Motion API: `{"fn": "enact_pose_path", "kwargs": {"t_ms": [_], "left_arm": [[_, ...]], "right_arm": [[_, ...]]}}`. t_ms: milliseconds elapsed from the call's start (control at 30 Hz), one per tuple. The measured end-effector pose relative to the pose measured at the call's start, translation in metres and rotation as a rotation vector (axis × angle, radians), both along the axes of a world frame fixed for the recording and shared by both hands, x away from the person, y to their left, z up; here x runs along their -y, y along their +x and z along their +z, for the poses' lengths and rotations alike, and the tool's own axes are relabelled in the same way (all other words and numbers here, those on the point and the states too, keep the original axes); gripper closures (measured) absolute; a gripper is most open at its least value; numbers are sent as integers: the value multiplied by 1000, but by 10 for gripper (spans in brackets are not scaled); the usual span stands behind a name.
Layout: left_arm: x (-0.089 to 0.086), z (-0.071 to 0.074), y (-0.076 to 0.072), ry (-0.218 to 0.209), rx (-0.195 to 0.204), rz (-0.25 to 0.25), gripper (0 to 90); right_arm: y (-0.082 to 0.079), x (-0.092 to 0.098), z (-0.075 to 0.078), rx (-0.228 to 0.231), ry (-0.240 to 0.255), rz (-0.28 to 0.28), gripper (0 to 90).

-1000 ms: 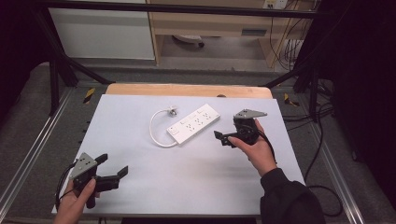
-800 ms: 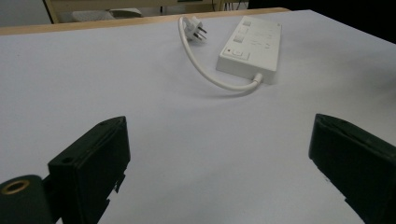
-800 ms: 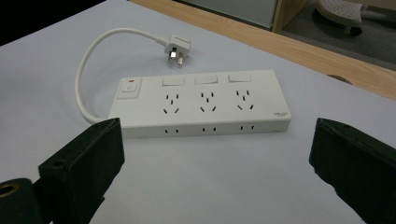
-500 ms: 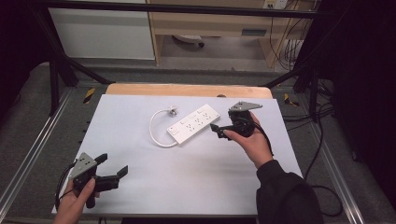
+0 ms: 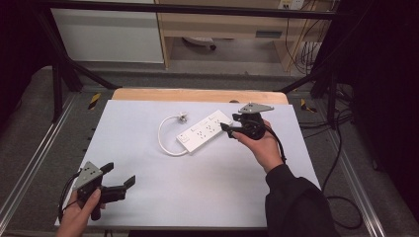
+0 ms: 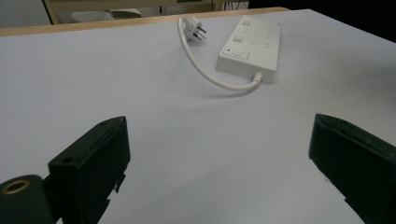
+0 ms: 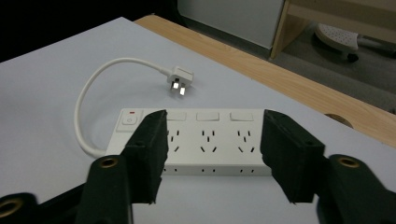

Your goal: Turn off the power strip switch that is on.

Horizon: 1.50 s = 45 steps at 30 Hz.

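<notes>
- High view: a white power strip (image 5: 204,131) lies slantwise on the pale table (image 5: 148,197), toward its far side, its short cable (image 5: 163,140) looping round to a plug (image 5: 184,117) that rests on the table beside the strip's far edge. The right gripper (image 5: 228,129) is held at the strip's right end, its jaws pointing along the strip; whether they touch the casing cannot be told from up here. The left gripper (image 5: 120,178) sits well apart at the near left corner, jaws spread with nothing in them.
- Left gripper view: the two black jaws stand wide apart over bare table, released and idle. The power strip (image 6: 250,44) is far ahead, its cable (image 6: 205,70) curving off its switch end.
- Right gripper view: the jaws have just been closing and now stand about half open, framing the strip's row of sockets (image 7: 208,137). The strip's body lies beyond the jaw tips, not between them, and the pads press on nothing, so the claw is not yet grasping.
- Judgement: the step in hand looks like the approach to a grasp on the power strip. The next move calls for easing the right gripper forward and down so the jaws straddle the casing, then clenching across its width.
</notes>
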<state>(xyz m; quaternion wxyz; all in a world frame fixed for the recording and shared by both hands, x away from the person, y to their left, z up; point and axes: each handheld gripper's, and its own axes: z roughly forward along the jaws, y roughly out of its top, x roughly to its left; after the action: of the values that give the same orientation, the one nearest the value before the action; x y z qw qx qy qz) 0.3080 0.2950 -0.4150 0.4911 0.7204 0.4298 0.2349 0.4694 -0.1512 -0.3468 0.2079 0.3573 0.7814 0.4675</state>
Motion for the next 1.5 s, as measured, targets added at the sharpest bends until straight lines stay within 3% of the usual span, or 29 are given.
{"fn": "enact_pose_path", "kwargs": {"t_ms": [33, 267, 567, 767, 967, 1500], "left_arm": [[0, 0, 0, 1, -1, 0, 53], [1, 0, 0, 2, -3, 0, 53], [0, 0, 0, 2, -3, 0, 53], [0, 0, 0, 1, -2, 0, 53], [0, 0, 0, 0, -2, -1, 53], [0, -1, 1, 6, -2, 5, 53]], "right_arm": [[2, 0, -1, 4, 1, 0, 505], [7, -3, -5, 38, -3, -9, 660], [13, -6, -2, 89, 2, -14, 795], [19, -8, 4, 109, 11, -17, 855], [27, -12, 4, 102, 6, -19, 900], [45, -18, -8, 82, 7, -32, 900]]}}
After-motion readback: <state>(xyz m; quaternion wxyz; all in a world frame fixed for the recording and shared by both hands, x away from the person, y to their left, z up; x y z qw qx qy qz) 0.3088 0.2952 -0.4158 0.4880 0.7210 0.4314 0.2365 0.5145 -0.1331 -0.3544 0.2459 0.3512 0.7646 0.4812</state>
